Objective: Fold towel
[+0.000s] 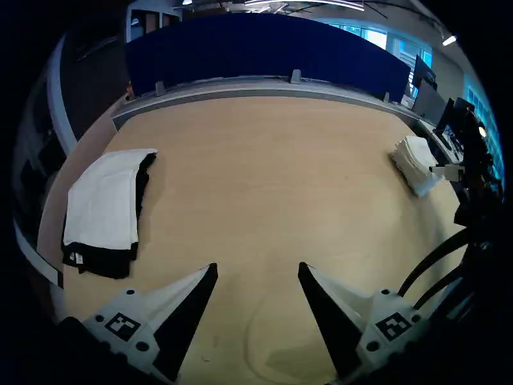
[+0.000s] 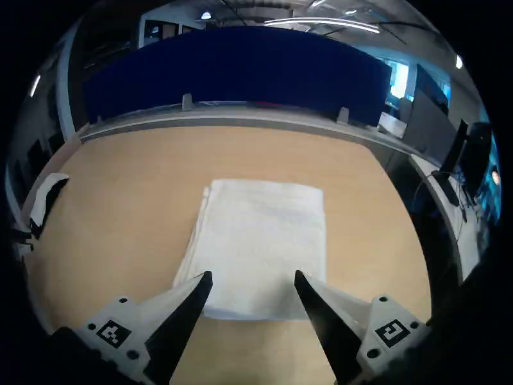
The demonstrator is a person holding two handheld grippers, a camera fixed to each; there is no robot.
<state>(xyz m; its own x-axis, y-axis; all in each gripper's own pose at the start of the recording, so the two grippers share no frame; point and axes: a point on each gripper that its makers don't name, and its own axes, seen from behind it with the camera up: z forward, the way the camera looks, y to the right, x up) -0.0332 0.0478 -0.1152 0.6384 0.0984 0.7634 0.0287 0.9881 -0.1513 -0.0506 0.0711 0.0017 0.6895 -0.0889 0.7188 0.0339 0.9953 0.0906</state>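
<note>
My right gripper (image 2: pixel 251 279) holds its jaws apart, poised at the near edge of the white towel (image 2: pixel 260 244), which lies folded on the surface (image 2: pixel 128 192). My left gripper (image 1: pixel 258 273), jaws apart, hovers over bare wood. The folding looks nearly done to me; next I must pinch that edge cleanly.

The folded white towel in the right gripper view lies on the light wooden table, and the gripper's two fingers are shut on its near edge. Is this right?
Not quite. The right gripper view shows the right gripper open, its fingers spread apart at the near edge of the folded white towel, which does lie on the light wooden table.
</note>
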